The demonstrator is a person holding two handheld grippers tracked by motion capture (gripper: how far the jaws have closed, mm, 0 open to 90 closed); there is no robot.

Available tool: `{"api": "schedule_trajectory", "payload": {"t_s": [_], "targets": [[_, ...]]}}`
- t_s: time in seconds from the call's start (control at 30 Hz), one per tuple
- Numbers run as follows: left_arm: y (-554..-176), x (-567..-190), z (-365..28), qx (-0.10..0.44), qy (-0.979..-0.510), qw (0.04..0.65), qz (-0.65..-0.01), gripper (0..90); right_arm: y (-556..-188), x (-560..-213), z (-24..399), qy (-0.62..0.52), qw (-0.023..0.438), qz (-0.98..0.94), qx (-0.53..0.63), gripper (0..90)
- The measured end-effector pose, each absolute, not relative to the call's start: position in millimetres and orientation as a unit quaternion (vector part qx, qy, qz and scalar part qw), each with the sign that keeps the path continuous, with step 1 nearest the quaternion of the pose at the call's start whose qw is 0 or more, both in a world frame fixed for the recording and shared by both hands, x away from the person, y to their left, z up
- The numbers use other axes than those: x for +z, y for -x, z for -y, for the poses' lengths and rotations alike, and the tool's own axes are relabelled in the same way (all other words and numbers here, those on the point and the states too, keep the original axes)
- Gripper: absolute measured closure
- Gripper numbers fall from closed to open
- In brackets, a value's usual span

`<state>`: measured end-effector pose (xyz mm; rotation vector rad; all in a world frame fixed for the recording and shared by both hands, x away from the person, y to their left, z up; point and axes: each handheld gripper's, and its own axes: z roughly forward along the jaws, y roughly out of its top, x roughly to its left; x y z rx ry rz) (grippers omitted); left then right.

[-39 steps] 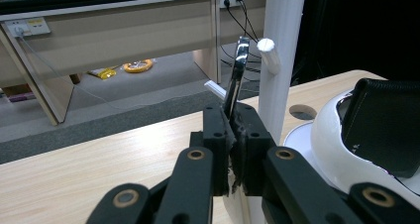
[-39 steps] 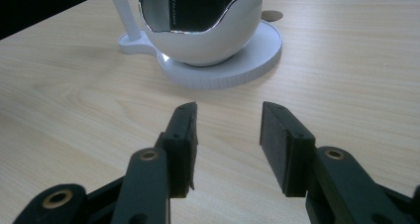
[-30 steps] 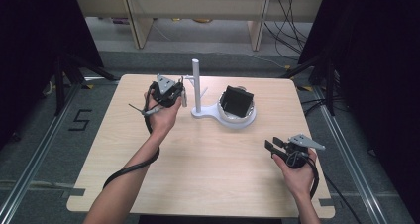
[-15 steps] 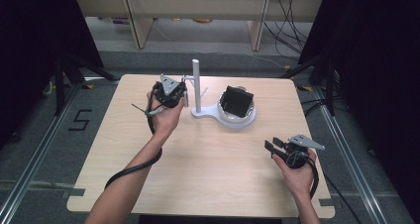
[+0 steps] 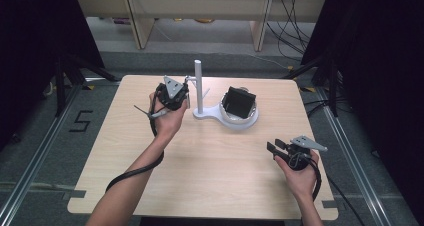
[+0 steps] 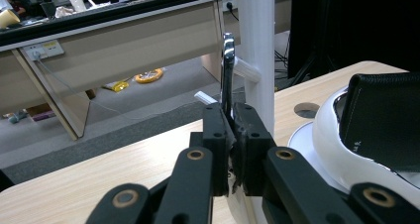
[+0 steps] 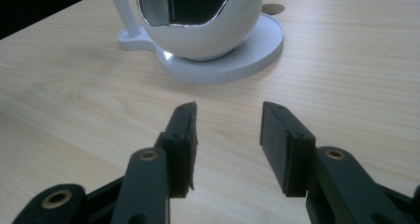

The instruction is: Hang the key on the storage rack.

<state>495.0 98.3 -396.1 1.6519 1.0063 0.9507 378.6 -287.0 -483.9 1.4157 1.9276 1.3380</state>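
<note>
White stand post [image 6: 255,50] and its peg [image 6: 243,69] close at 1 o'clock of metal strip [image 6: 227,70]; bowl [image 6: 341,149] with black pad [image 6: 384,120] at 3 o'clock. Strip clamped upright in left gripper [image 6: 231,140], long axis vertical, tip at 12 o'clock beside post. Right gripper [image 7: 227,144] jaws apart, empty, over bare table [image 7: 346,75].

left tongs [image 6: 232,149]: black jaws, brass-coloured pivot pins, small screws in pads | right tongs [image 7: 228,149]: same build | grey three-cornered plate on top, black cable trailing | forearms bare, no sleeves
</note>
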Motion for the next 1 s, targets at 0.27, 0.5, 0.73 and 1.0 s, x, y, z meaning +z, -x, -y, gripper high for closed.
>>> {"api": "schedule_trajectory", "payload": {"t_s": [0.27, 0.5, 0.73, 1.0], "targets": [[-492.6, -397.0, -97.5, 0.397, -0.677, 0.467, -0.406, 84.3, -379.0, -485.3, 285.7, -0.507, 0.201, -0.686, 0.483, 58.8], [-489.8, -397.2, -96.7, 0.404, -0.679, 0.463, -0.402, 84.2, -381.1, -485.9, 287.3, -0.493, 0.206, -0.696, 0.48, 58.9], [-486.4, -394.6, -94.6, 0.415, -0.682, 0.456, -0.393, 84.1, -381.1, -485.6, 287.3, -0.491, 0.212, -0.697, 0.478, 58.9], [-485.7, -393.2, -93.3, 0.415, -0.684, 0.457, -0.39, 83.7, -381.4, -485.7, 287.1, -0.488, 0.213, -0.701, 0.474, 58.9]]}}
